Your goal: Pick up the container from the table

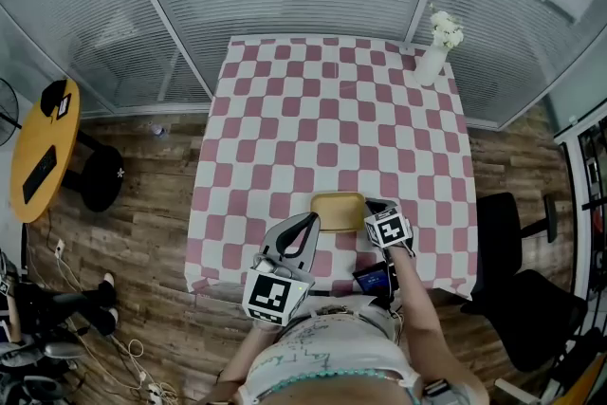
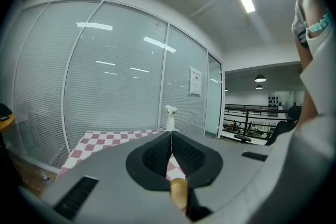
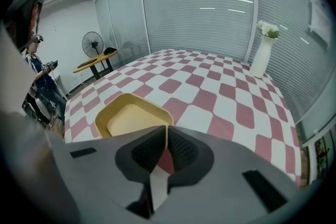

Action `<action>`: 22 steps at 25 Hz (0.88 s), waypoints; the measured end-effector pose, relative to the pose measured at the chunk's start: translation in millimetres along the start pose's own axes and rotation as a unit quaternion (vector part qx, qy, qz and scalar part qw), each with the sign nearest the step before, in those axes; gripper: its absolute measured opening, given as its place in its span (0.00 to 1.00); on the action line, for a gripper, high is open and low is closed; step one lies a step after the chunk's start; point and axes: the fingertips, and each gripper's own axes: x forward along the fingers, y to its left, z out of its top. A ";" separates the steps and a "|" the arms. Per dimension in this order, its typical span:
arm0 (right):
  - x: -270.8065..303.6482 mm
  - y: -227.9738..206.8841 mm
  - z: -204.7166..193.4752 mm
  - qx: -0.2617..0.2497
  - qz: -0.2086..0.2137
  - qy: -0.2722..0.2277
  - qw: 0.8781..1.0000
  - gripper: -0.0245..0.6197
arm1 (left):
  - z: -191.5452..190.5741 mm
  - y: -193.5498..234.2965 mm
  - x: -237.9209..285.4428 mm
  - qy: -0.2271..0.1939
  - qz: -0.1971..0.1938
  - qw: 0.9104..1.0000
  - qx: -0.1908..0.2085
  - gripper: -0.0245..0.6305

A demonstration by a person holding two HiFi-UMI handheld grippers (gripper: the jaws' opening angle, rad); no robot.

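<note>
The fingers (image 2: 153,157) of the left gripper (image 2: 170,136) are pressed together at their tips with nothing between them. Only a sliver of the yellow container (image 2: 179,194) shows low down through the gap behind the pads. The right gripper (image 3: 166,128) is closed too. Its fingers (image 3: 149,150) meet at the tips, and only red and white checked cloth shows between them.

In the head view the container (image 1: 339,211) is a shallow yellow tray with rounded corners. It lies flat and empty on the checked table (image 1: 332,109), near the edge closest to the person. The left gripper (image 1: 310,220) points at its left rim and the right gripper (image 1: 373,204) sits just beside its right rim. From the right gripper view the tips sit right at the near corner of the container (image 3: 131,115), but I cannot tell whether they touch it. A white vase of flowers (image 1: 432,60) stands well apart at the far corner.

The tray looks like thin moulded plastic, so it is probably light, fairly stiff and smooth enough to slip. Its raised rim is the only real place to take hold, with one finger inside the wall and one outside. Both grippers would have to open first. Held by one rim alone the tray would likely tip, so taking the opposite rims with both grippers seems steadier.
</note>
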 end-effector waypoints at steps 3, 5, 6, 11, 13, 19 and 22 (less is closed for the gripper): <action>6.1 0.5 -4.1 0.005 0.006 0.022 1.000 0.10 | 2.5 0.6 -0.4 -0.005 0.002 1.000 0.001 0.06; 9.1 0.1 -5.2 0.012 0.008 0.031 0.999 0.10 | 0.6 0.3 -1.3 -0.002 0.003 1.000 0.000 0.06; 10.7 -0.4 -5.7 0.018 0.010 0.035 0.999 0.11 | 0.2 0.5 -1.8 -0.001 0.004 1.000 0.000 0.06; 20.4 -1.5 -5.7 0.038 0.014 0.055 0.998 0.14 | -0.7 7.9 -5.8 0.001 0.018 1.000 0.000 0.06; 24.8 -1.6 -6.2 0.040 0.011 0.064 0.997 0.15 | 0.3 10.3 -7.2 -0.002 0.022 1.000 0.001 0.06; 38.9 -4.4 -13.7 0.048 -0.007 0.088 0.995 0.15 | -3.0 15.5 -11.2 -0.001 0.035 0.999 0.004 0.06; 44.4 -5.0 -16.0 0.048 -0.013 0.097 0.994 0.14 | -1.4 19.0 -13.5 0.000 0.040 0.999 0.001 0.06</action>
